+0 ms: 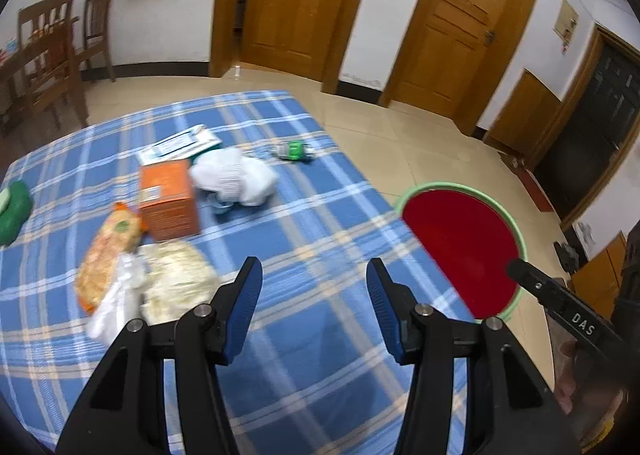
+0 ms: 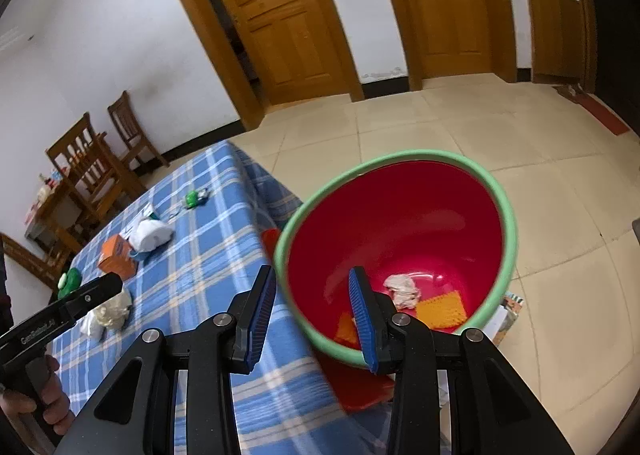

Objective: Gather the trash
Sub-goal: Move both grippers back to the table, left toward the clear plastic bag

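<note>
A red bin with a green rim (image 2: 508,223) stands on the floor beside the table; it also shows in the left wrist view (image 1: 464,247). Inside lie a crumpled tissue (image 2: 402,289) and orange wrappers (image 2: 440,311). My right gripper (image 2: 312,319) is open and empty, over the bin's near rim. My left gripper (image 1: 314,299) is open and empty above the blue plaid tablecloth (image 1: 312,215). On the table lie an orange box (image 1: 170,199), a white crumpled bag (image 1: 234,175), a snack bag (image 1: 108,259), a pale crumpled wrapper (image 1: 176,279) and a green bottle (image 1: 294,151).
A green object (image 1: 14,207) lies at the table's left edge and a booklet (image 1: 180,145) behind the box. Wooden chairs (image 1: 52,55) stand at the far left. Two wooden doors (image 1: 296,3) are in the back wall. Tiled floor surrounds the bin.
</note>
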### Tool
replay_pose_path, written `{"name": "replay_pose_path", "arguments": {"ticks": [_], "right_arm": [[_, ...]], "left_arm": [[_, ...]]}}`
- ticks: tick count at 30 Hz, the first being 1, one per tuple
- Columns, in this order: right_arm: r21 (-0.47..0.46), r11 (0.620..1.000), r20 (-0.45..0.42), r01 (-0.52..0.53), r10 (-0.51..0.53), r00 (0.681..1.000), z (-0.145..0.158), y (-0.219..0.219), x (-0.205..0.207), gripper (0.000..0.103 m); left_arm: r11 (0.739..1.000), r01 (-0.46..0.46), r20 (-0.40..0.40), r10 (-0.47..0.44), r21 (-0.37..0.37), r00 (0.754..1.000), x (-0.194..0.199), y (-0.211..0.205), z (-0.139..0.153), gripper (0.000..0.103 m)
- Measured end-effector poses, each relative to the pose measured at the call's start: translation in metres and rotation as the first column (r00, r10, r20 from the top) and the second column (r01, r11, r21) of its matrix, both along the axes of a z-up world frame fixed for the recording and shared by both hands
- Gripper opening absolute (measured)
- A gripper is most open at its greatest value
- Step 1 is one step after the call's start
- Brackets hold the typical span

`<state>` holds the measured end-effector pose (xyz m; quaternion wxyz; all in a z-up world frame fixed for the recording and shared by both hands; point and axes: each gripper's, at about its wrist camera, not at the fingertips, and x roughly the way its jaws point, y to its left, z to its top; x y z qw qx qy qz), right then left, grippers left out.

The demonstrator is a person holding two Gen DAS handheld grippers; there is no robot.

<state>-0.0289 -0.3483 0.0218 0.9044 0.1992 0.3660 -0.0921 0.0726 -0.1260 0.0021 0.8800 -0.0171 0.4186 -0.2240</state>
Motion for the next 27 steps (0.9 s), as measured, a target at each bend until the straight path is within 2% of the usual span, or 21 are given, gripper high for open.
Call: {"name": "replay_pose_path", "arguments": {"ticks": [14,27], "right_arm": [[-0.005,0.994,-0.027,-0.105,0.105,0.994,-0.003,0.045,0.022,0.039],[-0.007,0.985,-0.047,-0.173,0.172,0.984,-0.005,0.072,0.03,0.039]], "left_arm": [[0.983,-0.182,-0.014,0.182,0.029,0.983,0.005,0.077,-0.014,0.054],[0.956,-0.288,-0.039,0.29,0.055,0.956,0.0,0.125,-0.032,0.054]]}}
